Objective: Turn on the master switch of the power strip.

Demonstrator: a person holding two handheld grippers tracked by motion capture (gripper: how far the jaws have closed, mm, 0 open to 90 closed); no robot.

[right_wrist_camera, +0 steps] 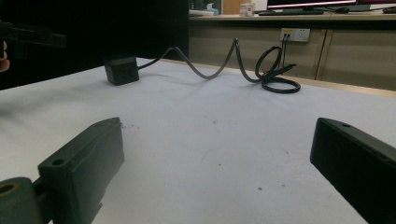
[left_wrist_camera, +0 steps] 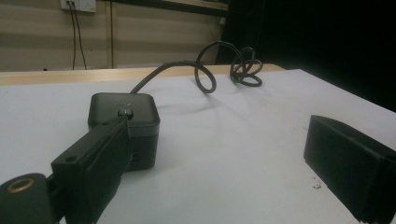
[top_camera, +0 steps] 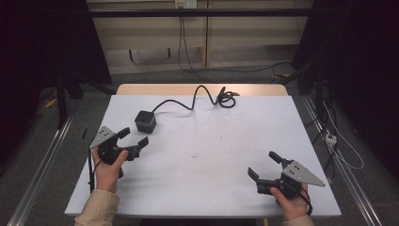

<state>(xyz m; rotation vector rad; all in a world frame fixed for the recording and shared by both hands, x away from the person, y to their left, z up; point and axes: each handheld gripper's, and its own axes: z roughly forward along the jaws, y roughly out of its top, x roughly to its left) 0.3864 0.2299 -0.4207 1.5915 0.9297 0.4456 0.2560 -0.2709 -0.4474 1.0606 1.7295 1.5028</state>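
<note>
A white, matt table (top_camera: 202, 188) is seen from the high view, with a few small dark specks on its surface, and on its far left part a dark grey cube socket (top_camera: 145, 121) is placed. The cube has rounded edges and a smooth plastic look, and outlet slots can be seen on its side in the right gripper view. From it a thick black cable (top_camera: 197, 96) is led toward the far edge, where it is curled in loose loops, so the long axis of the whole thing runs from the cube away to the far right. The left gripper (top_camera: 133, 140) is held just beside the cube, on its near side, with the jaws spread wide and nothing between them; in the left gripper view the cube (left_wrist_camera: 124, 128) lies straight ahead, partly behind one jaw. The right gripper (top_camera: 264, 165) is also released and empty, and it is well apart from the cube, near the right front corner. The left hand is judged clearly nearer for a grasp.
</note>
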